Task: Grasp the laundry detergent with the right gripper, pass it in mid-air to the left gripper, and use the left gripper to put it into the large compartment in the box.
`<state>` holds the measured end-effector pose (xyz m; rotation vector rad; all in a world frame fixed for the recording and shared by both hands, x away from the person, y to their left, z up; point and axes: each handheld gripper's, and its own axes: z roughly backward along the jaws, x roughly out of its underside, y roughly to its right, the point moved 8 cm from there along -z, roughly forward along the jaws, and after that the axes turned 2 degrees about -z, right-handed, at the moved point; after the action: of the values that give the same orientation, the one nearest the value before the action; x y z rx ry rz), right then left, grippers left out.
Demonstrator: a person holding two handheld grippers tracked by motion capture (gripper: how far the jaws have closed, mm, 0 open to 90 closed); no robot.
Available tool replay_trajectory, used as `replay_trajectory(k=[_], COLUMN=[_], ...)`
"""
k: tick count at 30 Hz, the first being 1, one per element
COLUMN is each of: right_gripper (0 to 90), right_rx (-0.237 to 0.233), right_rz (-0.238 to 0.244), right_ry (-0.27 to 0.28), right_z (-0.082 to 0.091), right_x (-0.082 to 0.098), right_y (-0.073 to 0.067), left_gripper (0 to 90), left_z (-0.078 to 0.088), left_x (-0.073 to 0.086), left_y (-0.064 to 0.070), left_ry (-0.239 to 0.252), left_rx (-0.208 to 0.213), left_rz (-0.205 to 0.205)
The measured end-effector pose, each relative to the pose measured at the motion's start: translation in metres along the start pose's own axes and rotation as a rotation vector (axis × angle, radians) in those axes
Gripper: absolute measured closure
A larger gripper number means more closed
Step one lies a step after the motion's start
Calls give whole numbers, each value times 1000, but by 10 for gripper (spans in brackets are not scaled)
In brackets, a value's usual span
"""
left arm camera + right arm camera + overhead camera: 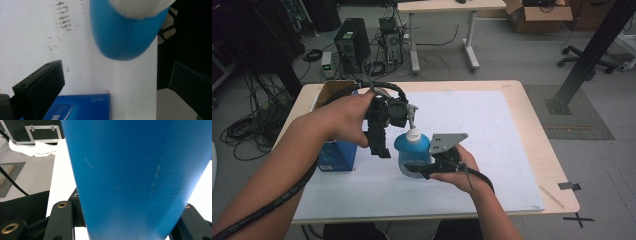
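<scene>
Even, soft overhead light — both gripper views blur close up; white mat [492, 145] glares slightly.

High view looks forward-down over both grippers; left gripper view peers down from above the blue bottle [125, 35]; right gripper view sits tight against it; all share that bottle.

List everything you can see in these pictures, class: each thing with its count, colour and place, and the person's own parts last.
Bottle: one, blue with white pump top, mid table, held in the right gripper.
Box: one, blue, on the table's left side.
Carton: one, brown, open, far left corner of the table.
Mat: one, white, covering most of the table.
Table: one, pale wood.
Desk: one, pale wood, on the floor beyond.
Left gripper: one, black, jaws open, above the bottle's left.
Right gripper: one, black, shut on the bottle.
Forearms: two, from the bottom edge.
</scene>
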<state>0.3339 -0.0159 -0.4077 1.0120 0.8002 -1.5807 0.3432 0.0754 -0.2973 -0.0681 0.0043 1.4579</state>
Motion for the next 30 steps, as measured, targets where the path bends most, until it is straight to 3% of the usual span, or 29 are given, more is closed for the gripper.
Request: replay_trajectory(k=[19, 22, 25, 30], right_gripper=[453, 453, 453, 453], right_rx=[-29, -23, -33, -25], right_rz=[18, 35, 29, 33], right_ry=[-3, -6, 0, -4], right_z=[-20, -21, -22, -23], right_x=[-3, -3, -6, -5], right_y=[-12, -12, -15, -14], left_gripper=[2, 2, 2, 2], left_z=[-10, -12, -15, -16], left_x=[-18, -20, -20, -21], left_y=[15, 15, 16, 18], left_ry=[-2, 2, -25, -11], left_rx=[0, 0, -9, -4], left_rz=[-66, -69, -73, -70])
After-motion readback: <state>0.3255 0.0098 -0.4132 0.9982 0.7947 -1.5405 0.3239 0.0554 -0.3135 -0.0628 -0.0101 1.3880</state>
